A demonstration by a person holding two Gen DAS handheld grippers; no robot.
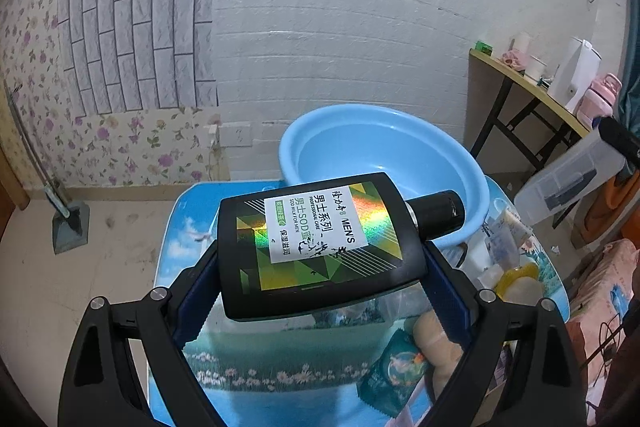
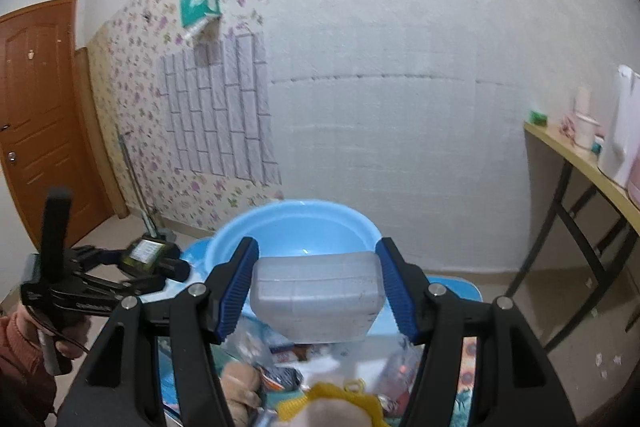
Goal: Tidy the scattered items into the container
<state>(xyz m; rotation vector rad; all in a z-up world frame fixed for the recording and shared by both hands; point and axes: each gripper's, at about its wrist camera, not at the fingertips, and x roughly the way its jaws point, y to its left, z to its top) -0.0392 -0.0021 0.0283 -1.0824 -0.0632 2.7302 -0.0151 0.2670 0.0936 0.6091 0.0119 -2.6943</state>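
We hold a flat black lotion bottle (image 1: pixel 320 247) clamped in the left gripper (image 1: pixel 320 267) and a translucent plastic box (image 2: pixel 316 297) in the right gripper (image 2: pixel 316 291), above the table's far edge, short of the blue plastic basin (image 1: pixel 384 163); both look rigid, slick, best pinched across flat sides.

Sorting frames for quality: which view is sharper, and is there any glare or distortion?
Left wrist view: sharp, with rainbow glare on the black bottle's label. Right wrist view: softer, with the blue basin and clear plastic box blurred. Both: fisheye bending, dark corners.

Floral wallpaper (image 1: pixel 36 27), white wall (image 1: pixel 340 27), wooden door (image 2: pixel 36 115)
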